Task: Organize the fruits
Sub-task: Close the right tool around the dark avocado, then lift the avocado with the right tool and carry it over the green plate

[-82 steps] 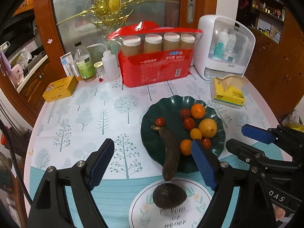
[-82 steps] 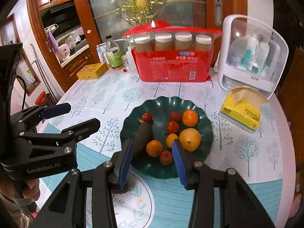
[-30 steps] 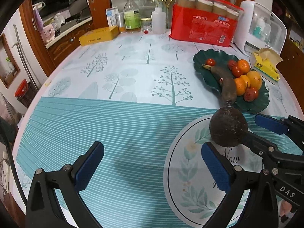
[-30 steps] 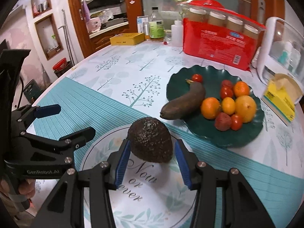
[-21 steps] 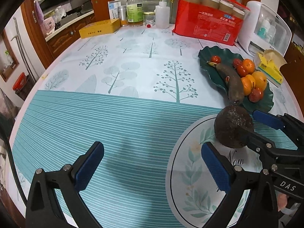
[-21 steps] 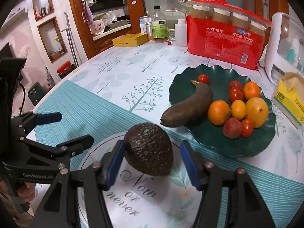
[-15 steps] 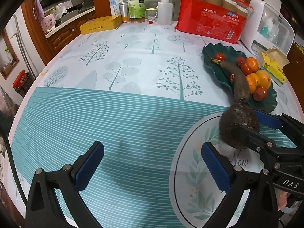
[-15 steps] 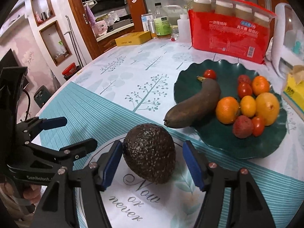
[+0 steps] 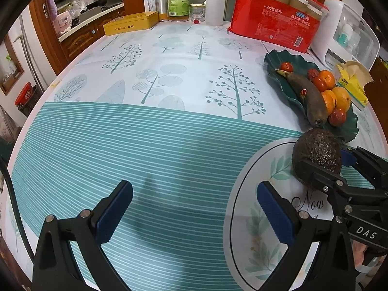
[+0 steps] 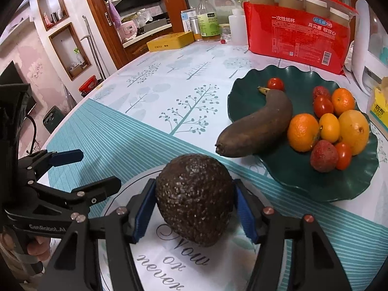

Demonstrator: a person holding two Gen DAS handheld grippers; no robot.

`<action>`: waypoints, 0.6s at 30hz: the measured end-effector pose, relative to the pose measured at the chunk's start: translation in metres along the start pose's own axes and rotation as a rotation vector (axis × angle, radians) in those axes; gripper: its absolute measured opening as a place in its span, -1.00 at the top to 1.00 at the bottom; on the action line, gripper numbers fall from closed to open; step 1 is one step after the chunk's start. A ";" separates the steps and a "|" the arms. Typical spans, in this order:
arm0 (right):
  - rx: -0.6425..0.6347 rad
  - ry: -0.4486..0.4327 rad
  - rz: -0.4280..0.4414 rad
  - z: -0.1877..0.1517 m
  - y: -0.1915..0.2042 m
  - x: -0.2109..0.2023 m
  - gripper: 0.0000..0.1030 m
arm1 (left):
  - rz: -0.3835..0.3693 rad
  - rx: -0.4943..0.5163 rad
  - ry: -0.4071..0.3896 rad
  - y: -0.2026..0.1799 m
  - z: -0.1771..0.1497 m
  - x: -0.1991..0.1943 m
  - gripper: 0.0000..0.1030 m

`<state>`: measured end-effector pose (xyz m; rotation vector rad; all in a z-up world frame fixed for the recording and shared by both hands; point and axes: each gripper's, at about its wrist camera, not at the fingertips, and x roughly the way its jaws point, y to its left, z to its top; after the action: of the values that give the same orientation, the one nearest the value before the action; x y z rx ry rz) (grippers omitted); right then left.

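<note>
A dark, bumpy avocado (image 10: 194,198) rests on a white round mat (image 10: 169,266) printed "Now or never". My right gripper (image 10: 194,208) straddles it, its jaws closing, and the blue pads (image 10: 143,211) touch both flanks. In the left wrist view the avocado (image 9: 317,152) sits between the right gripper's (image 9: 325,162) black fingers. A dark green wavy plate (image 10: 303,184) holds a browned banana (image 10: 262,121), oranges (image 10: 303,133), small tomatoes and other red fruit. My left gripper (image 9: 194,206) hangs open and empty over the striped cloth, left of the mat.
At the back stand a red pack of paper cups (image 10: 298,34), bottles (image 10: 208,19), a yellow tin (image 10: 169,41) and a white appliance (image 9: 346,38). A yellow tissue pack (image 9: 351,84) lies right of the plate. The table's rounded edge curves along the left.
Both cameras have sunk closer to the table. The right gripper's jaws spread wide around the avocado, then came in against its sides. The left gripper stayed open.
</note>
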<state>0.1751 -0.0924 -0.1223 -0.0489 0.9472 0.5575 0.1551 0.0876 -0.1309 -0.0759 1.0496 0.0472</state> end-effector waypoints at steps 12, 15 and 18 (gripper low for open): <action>0.041 0.002 -0.016 -0.016 -0.005 -0.016 -0.20 | -0.025 0.056 -0.011 -0.015 -0.007 -0.009 -0.98; 0.054 0.008 -0.023 -0.021 -0.009 -0.021 -0.20 | -0.030 0.080 -0.018 -0.022 -0.009 -0.013 -0.98; 0.072 0.009 -0.027 -0.024 -0.013 -0.025 -0.20 | -0.036 0.096 -0.023 -0.026 -0.011 -0.016 -0.98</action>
<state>0.1520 -0.1213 -0.1195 0.0009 0.9730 0.4980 0.1392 0.0603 -0.1214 -0.0078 1.0261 -0.0349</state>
